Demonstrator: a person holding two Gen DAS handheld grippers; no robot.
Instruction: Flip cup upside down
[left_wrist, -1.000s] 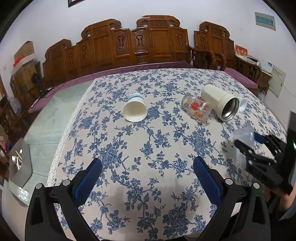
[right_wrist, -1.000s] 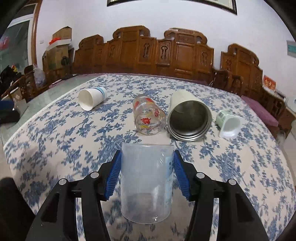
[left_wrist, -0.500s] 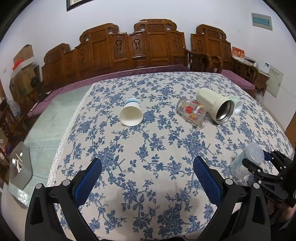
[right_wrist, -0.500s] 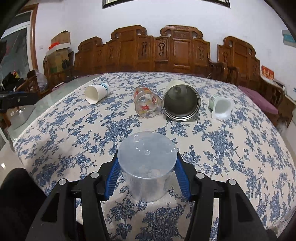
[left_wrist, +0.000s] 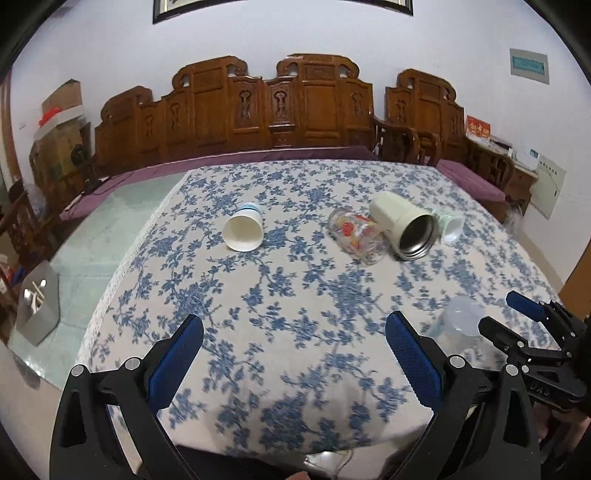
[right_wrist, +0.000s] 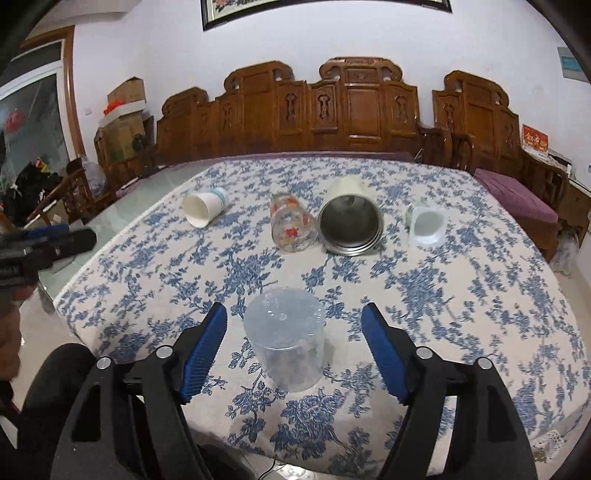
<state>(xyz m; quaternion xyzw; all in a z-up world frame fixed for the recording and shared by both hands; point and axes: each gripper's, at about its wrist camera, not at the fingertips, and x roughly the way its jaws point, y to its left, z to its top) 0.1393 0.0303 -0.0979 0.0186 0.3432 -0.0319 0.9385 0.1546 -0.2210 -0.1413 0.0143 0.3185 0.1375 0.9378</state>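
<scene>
A clear plastic cup stands upside down on the blue floral tablecloth, between the fingers of my right gripper. The gripper is open, its pads apart from the cup's sides. In the left wrist view the same cup shows at the right with the right gripper beside it. My left gripper is open and empty over the table's near edge.
Further back lie a white paper cup, a printed glass, a cream steel-lined tumbler and a small pale green cup, all on their sides. Carved wooden chairs stand behind the table.
My right gripper turned the clear cup over, set it upside down on the cloth, then opened and let it go. My left gripper stayed open and nearly still.
</scene>
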